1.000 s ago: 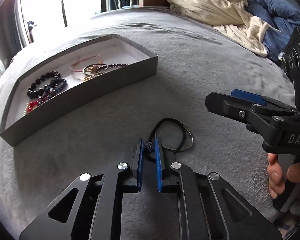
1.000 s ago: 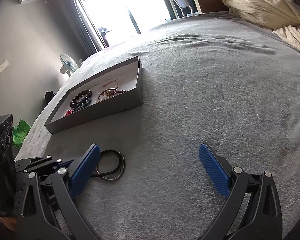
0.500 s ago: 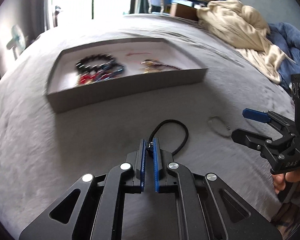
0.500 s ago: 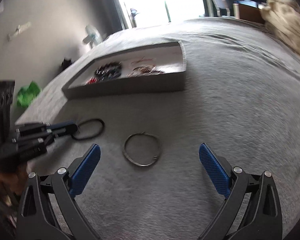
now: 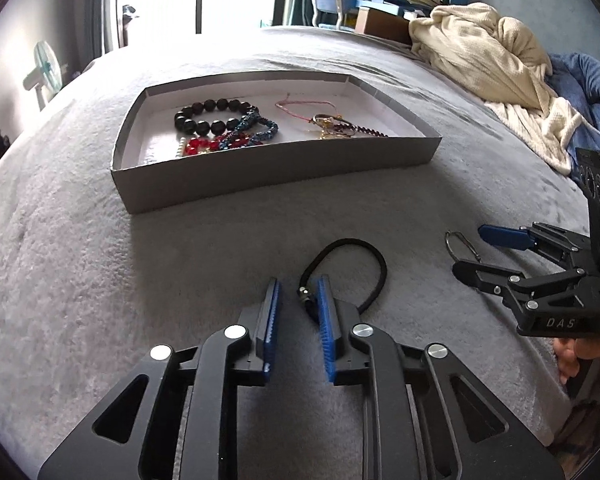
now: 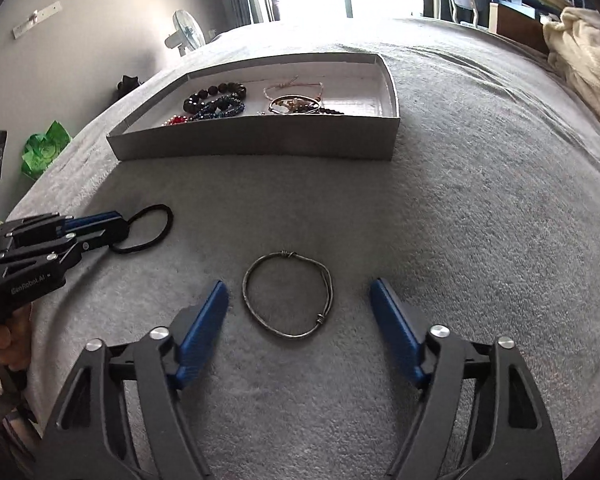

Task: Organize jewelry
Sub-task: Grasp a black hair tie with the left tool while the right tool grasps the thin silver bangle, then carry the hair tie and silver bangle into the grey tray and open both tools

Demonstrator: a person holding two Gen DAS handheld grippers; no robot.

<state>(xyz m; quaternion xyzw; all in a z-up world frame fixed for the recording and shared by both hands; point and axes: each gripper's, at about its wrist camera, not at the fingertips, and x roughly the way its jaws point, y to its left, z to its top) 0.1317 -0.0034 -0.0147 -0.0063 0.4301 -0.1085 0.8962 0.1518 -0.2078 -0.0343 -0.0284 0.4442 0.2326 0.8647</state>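
Bracelets mostly sit in shallow grey cardboard tray [image 6: 260, 142]; two left on grey bed [image 6: 460, 220]. Left gripper [image 5: 298, 304] jaws slightly apart around black cord loop [image 5: 374, 268]; right gripper [image 6: 300, 316] jaws wide, straddling thin silver wire bangle [image 6: 288, 294].

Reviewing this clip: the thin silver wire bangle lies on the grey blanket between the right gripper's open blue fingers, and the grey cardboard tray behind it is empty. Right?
Not quite. The grey cardboard tray already holds several beaded bracelets, as the right wrist view shows. The rest stands: the thin silver wire bangle lies on the grey blanket between the open right gripper fingers.
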